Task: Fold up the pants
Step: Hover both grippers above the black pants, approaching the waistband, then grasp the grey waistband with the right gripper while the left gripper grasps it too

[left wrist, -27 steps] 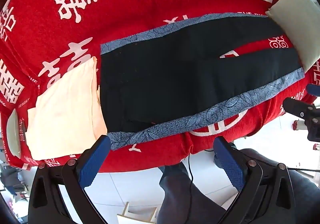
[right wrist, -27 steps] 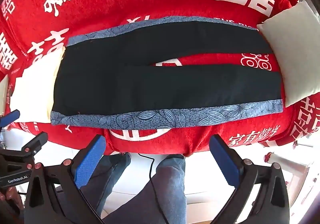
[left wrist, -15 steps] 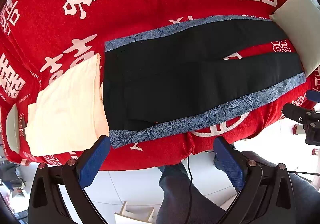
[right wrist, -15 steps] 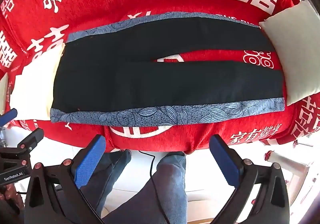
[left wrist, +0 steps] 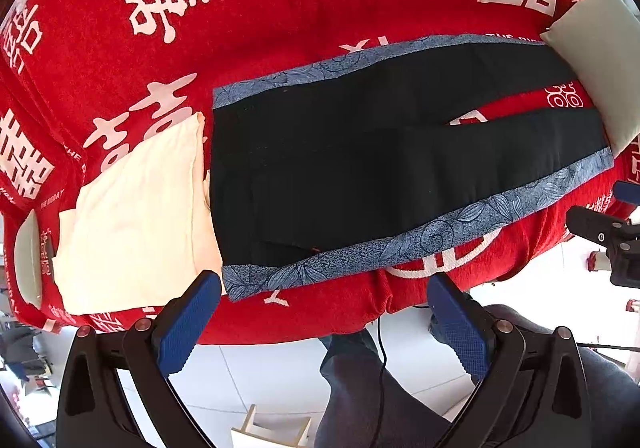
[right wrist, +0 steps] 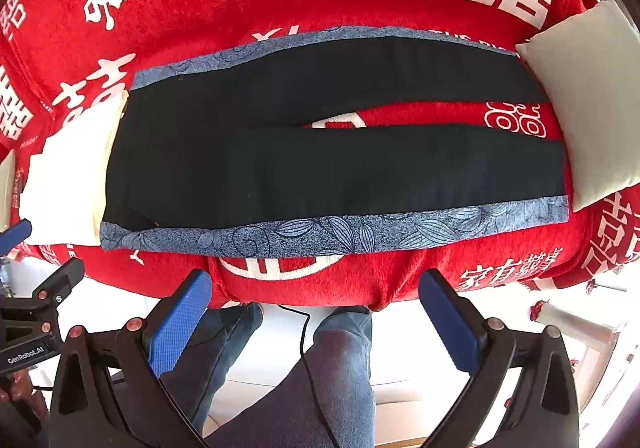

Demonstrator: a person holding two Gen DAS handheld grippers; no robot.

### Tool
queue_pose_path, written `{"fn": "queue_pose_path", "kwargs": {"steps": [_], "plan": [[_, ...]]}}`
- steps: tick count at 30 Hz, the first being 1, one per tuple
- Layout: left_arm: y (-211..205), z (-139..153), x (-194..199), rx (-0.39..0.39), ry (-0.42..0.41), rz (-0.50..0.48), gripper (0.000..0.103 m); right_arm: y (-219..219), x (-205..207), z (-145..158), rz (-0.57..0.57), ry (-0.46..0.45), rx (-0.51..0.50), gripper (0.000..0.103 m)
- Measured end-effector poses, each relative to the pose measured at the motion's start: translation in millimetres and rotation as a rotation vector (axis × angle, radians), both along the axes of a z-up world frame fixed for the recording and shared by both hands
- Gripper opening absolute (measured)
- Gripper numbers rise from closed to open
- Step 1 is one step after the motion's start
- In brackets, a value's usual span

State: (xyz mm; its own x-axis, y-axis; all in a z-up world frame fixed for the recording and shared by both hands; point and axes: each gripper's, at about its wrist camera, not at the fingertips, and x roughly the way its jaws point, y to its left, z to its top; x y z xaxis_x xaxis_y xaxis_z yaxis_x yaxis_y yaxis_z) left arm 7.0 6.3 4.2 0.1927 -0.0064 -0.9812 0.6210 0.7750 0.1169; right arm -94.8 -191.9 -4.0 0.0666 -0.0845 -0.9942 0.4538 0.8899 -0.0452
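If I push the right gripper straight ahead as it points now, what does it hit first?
Probably the red cover at the near edge, then the pants' blue patterned side stripe just beyond. The right gripper is open and off the edge; depth is uncertain.

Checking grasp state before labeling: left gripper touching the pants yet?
Apart. In the left wrist view, the open left gripper sits short of the pants, with red cover between its fingertips and the near hem.

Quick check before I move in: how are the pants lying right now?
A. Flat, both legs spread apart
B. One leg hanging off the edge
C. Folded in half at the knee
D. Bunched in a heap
A: the pants lie flat with red cover showing between the two legs.
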Motion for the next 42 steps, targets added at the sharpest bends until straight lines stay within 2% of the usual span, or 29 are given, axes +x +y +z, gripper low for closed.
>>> {"fn": "queue_pose_path", "kwargs": {"steps": [14,25,28,31,35,37,42], "plan": [[-2,0,3,0.018,-0.002,0.007,0.103,-2,3,-3,-0.004,0.005,0.005,0.103],[0,-1,6,0.04,-0.007,0.057,0.103,-13,4,-7,-0.012,-0.007,0.035,0.103],[-2,-2,5,0.075,-0.006,0.078,0.103,-16,5,-7,-0.001,-0.013,0.04,0.103],[-4,-3,2,0.067,-0.005,0.103,0.103,-21,6,-6,0.014,-0.022,0.044,0.103],[-5,-4,-3,0.04,0.005,0.159,0.103,-32,3,-6,0.029,-0.036,0.073,0.103],[-4,-4,-6,-0.006,0.028,0.202,0.103,-41,-1,-6,0.016,-0.054,0.122,0.103],[11,-10,-13,-0.101,0.078,0.399,0.103,-56,-12,-1,0.036,-0.144,0.249,0.103]]}}
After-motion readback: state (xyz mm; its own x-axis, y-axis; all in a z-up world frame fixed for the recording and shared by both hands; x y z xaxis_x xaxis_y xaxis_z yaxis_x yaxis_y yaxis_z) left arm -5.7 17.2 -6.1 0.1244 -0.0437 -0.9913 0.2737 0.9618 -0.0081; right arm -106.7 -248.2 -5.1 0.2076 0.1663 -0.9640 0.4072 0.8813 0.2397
